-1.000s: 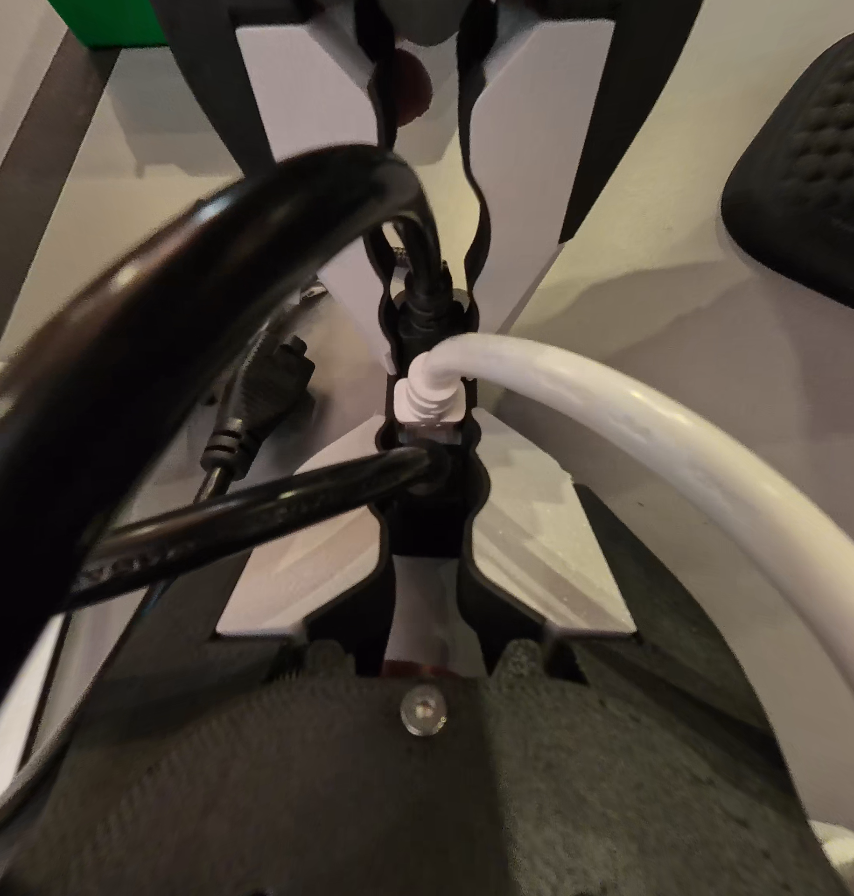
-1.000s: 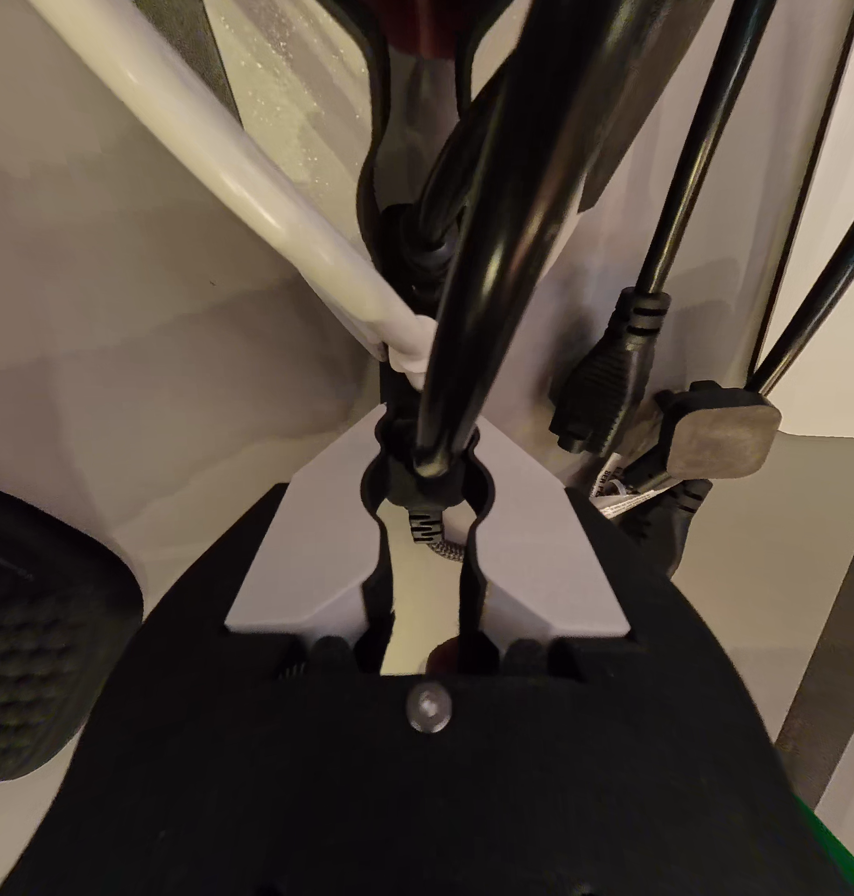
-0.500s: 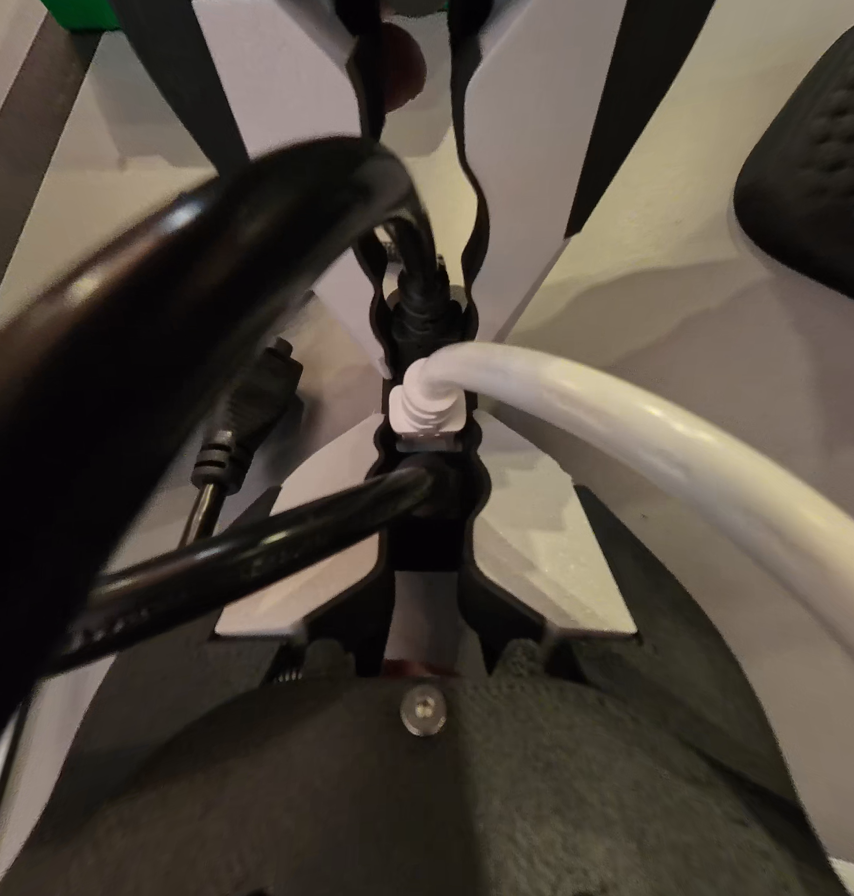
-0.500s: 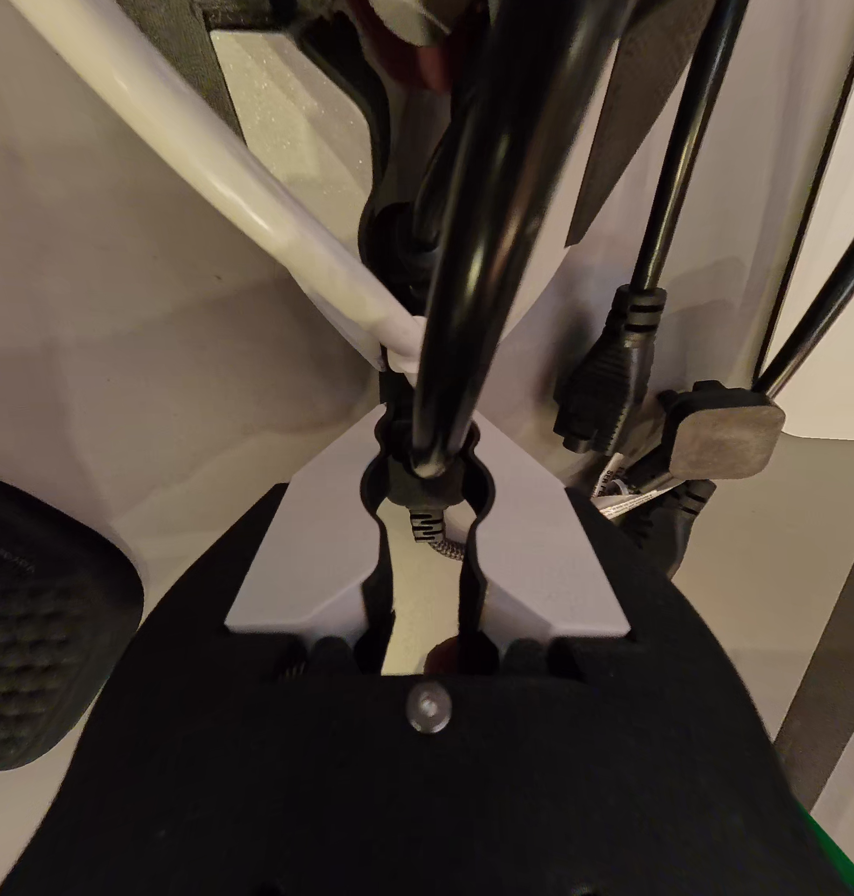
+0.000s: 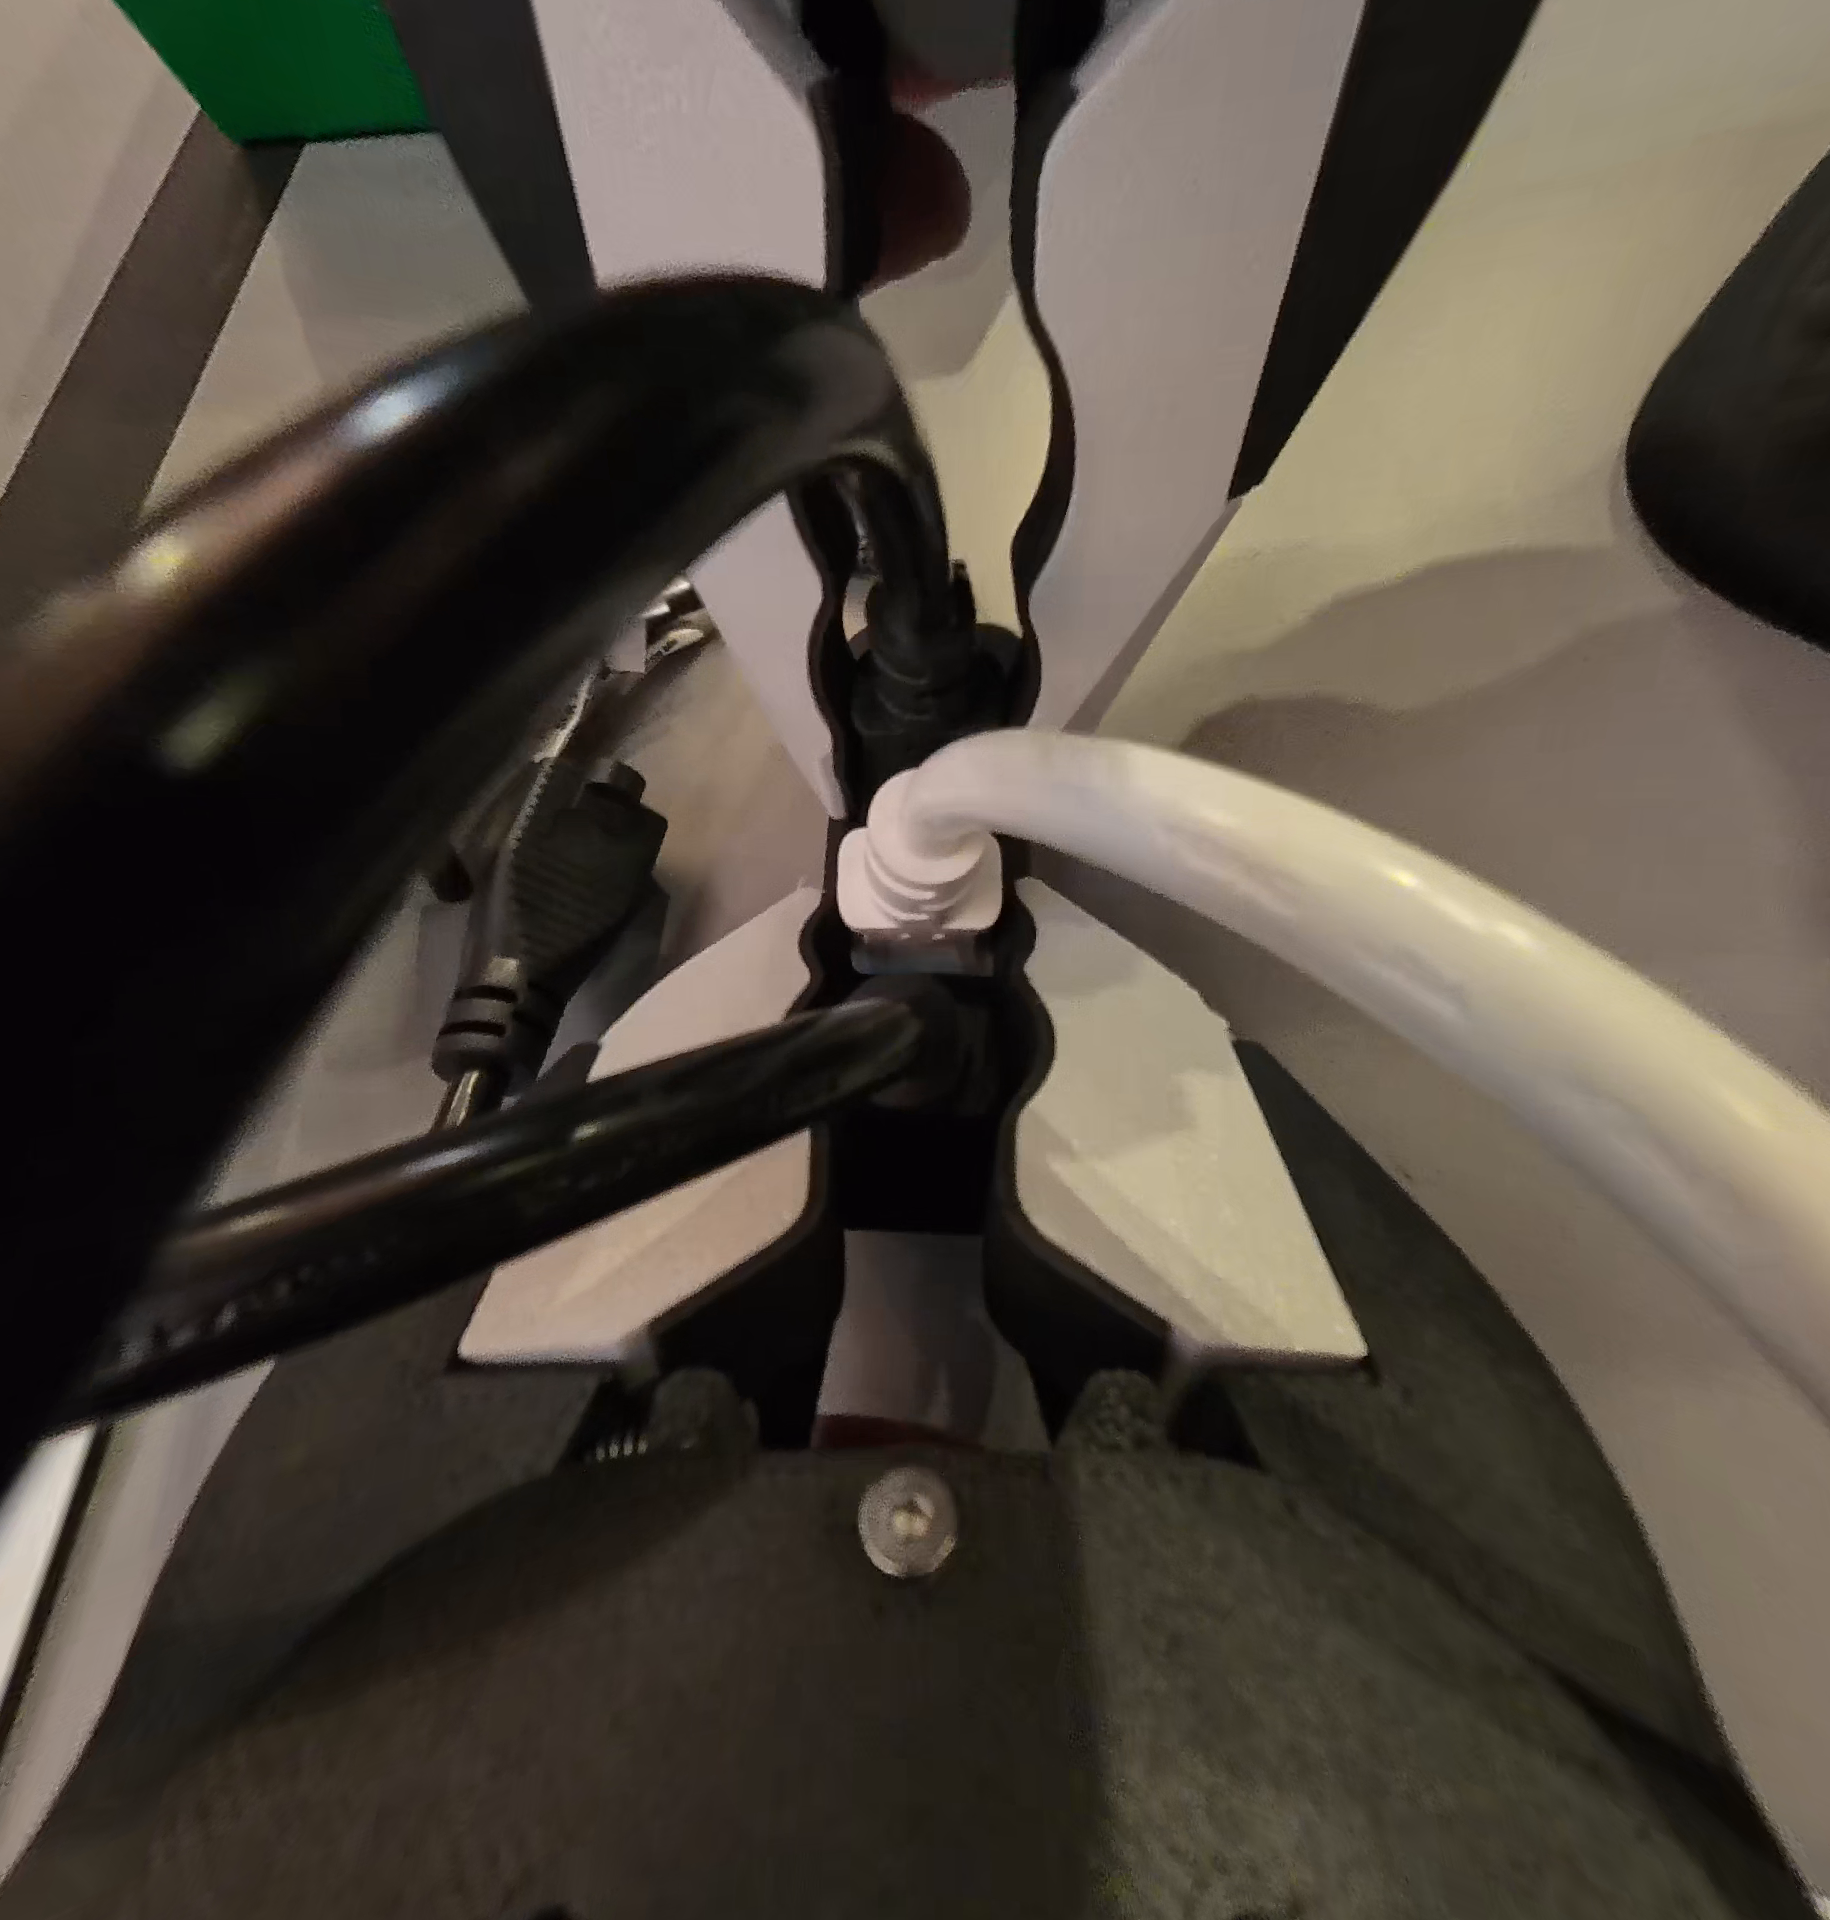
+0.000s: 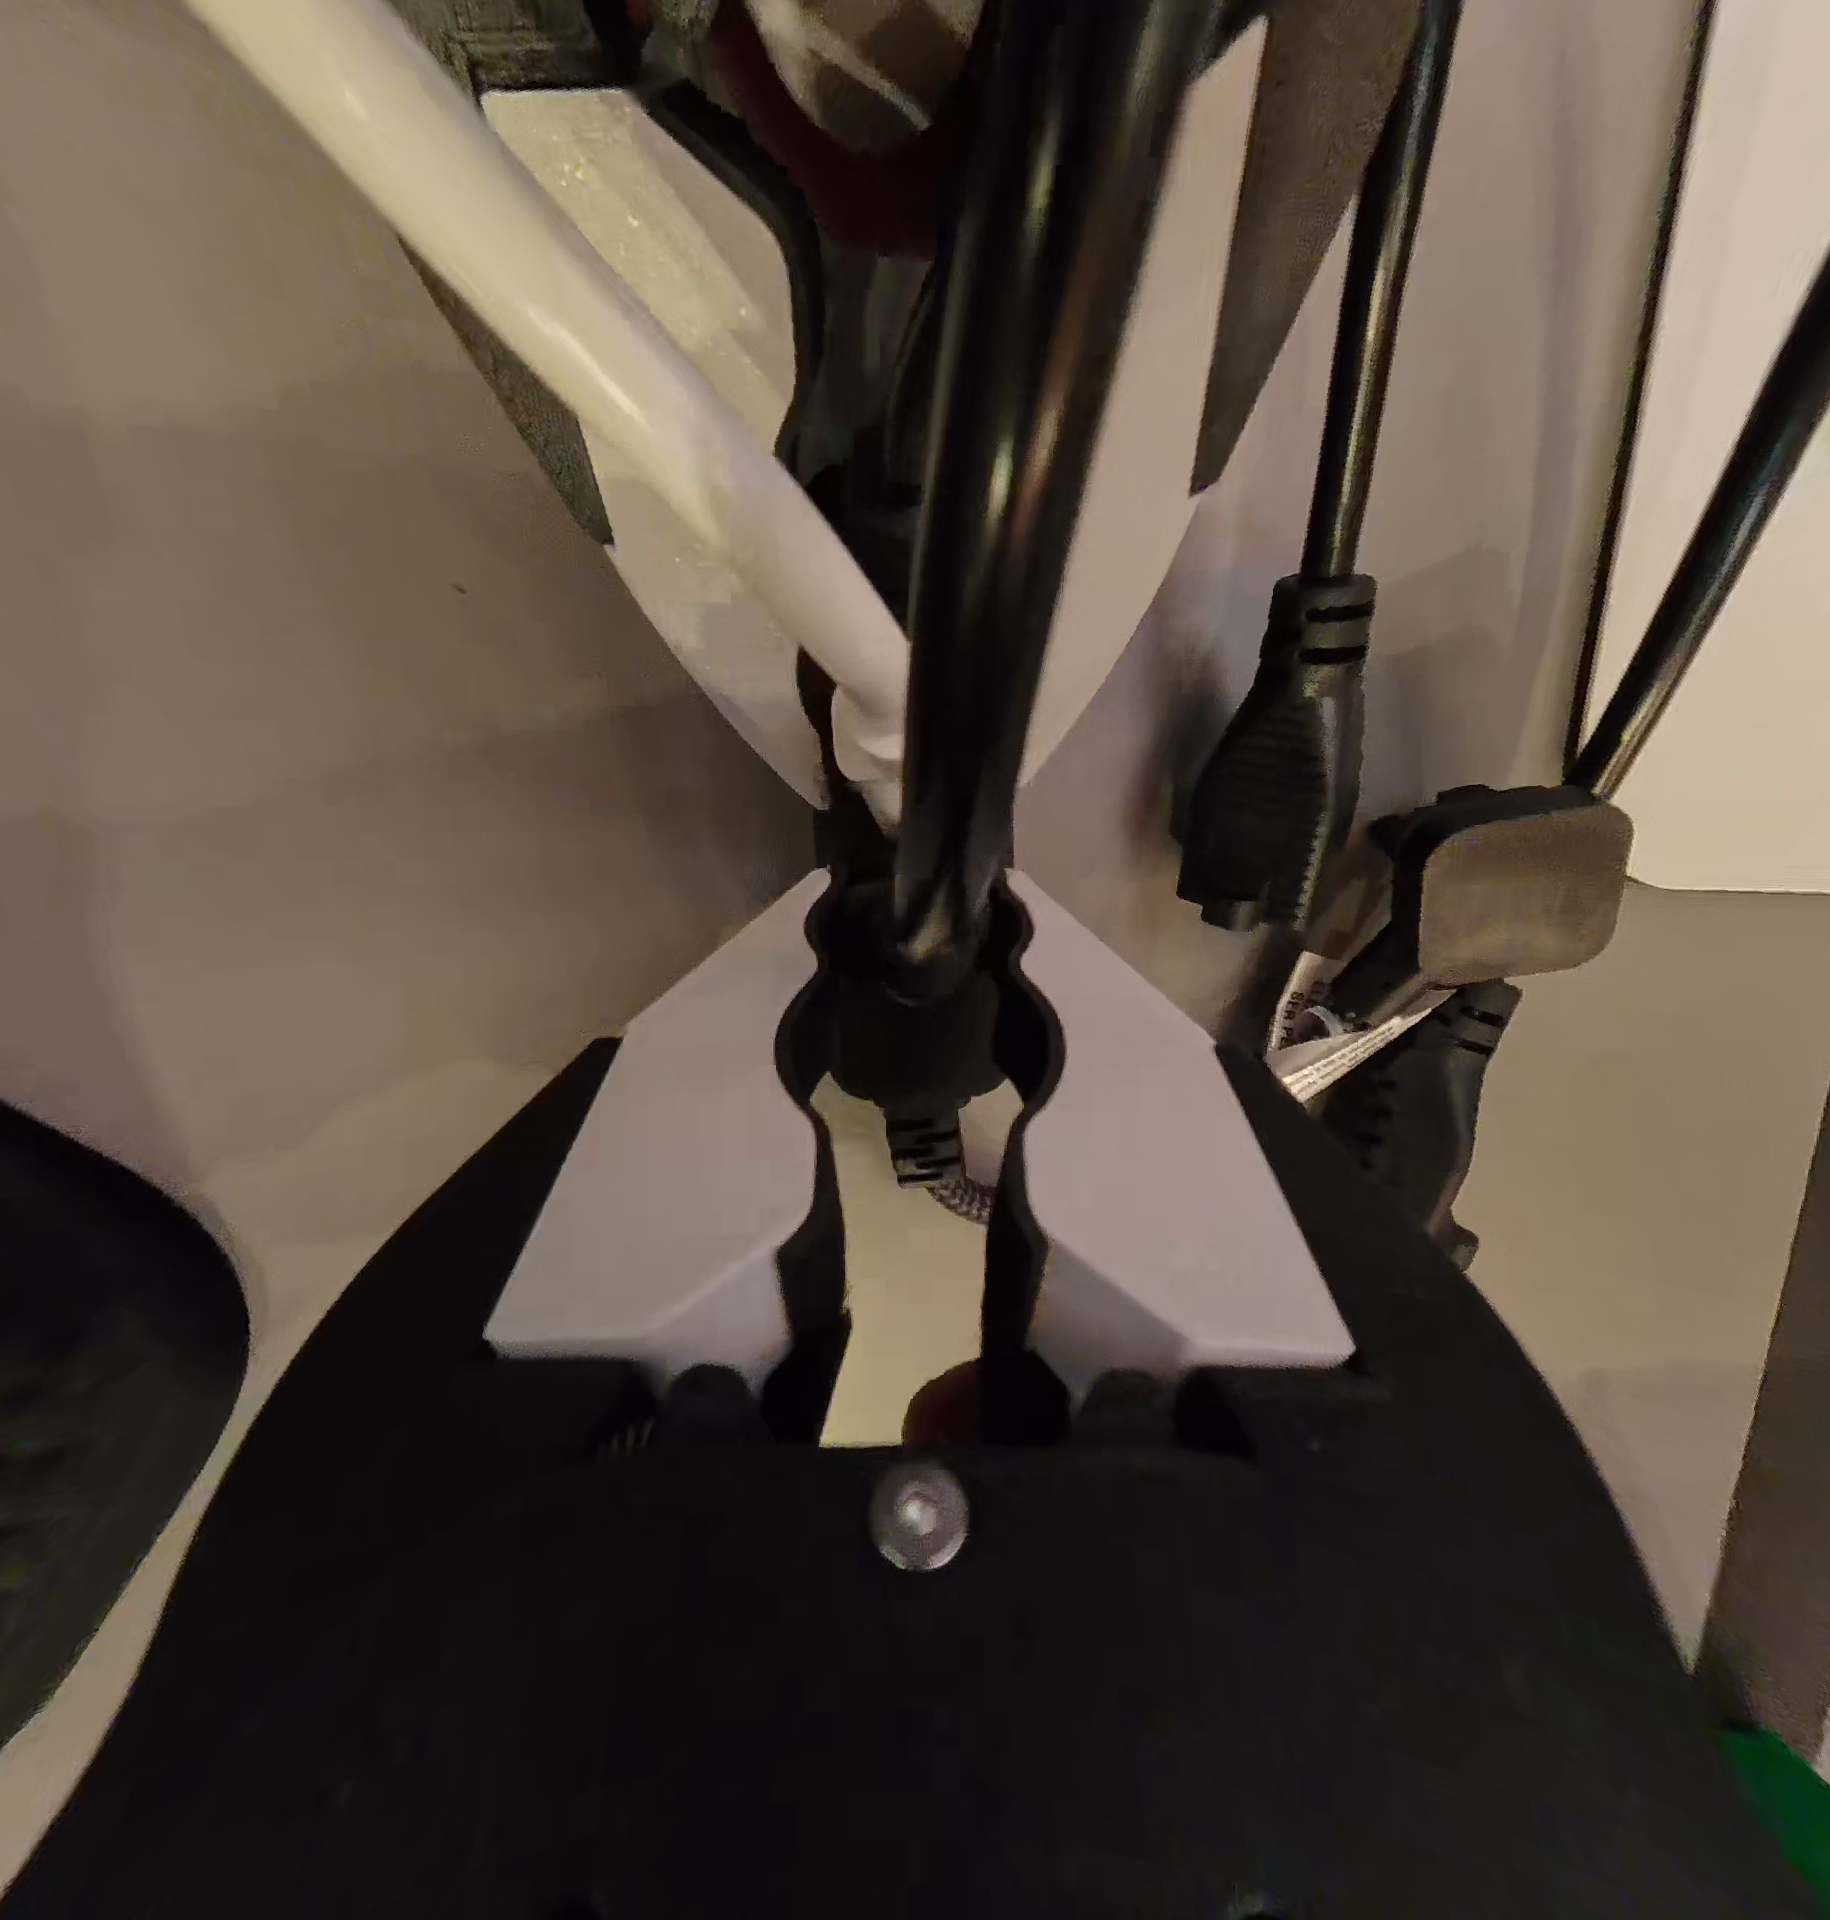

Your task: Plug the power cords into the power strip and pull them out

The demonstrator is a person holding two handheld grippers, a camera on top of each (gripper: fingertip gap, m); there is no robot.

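Note:
My left gripper [image 5: 921, 925] is shut on a black plug [image 5: 916, 1132] whose black cord [image 5: 537, 1143] runs off to the left. Just past its fingertips sits the white strain relief [image 5: 916, 873] of the power strip's white cord [image 5: 1410, 966]; the strip's body is hidden. My right gripper [image 6: 916, 914] faces it tip to tip and is shut on another black plug [image 6: 911, 1039] with a thick black cord [image 6: 1004, 416] rising from it. A braided cable end [image 6: 937, 1169] shows between the right fingers. The white cord [image 6: 537, 270] runs up to the left there.
Loose black plugs [image 6: 1275, 769] and a grey-faced plug [image 6: 1513, 894] lie on the white table to the right in the right wrist view; one plug [image 5: 568, 883] shows in the left wrist view. A black textured pad [image 6: 69, 1351] lies on the other side. A green block [image 5: 298, 62] is far back. Left and right tips are no more than a few centimetres apart.
Both grippers stay shut on their plugs. The thick black cord has swung a little more upright, and the left gripper looms larger in the right wrist view.

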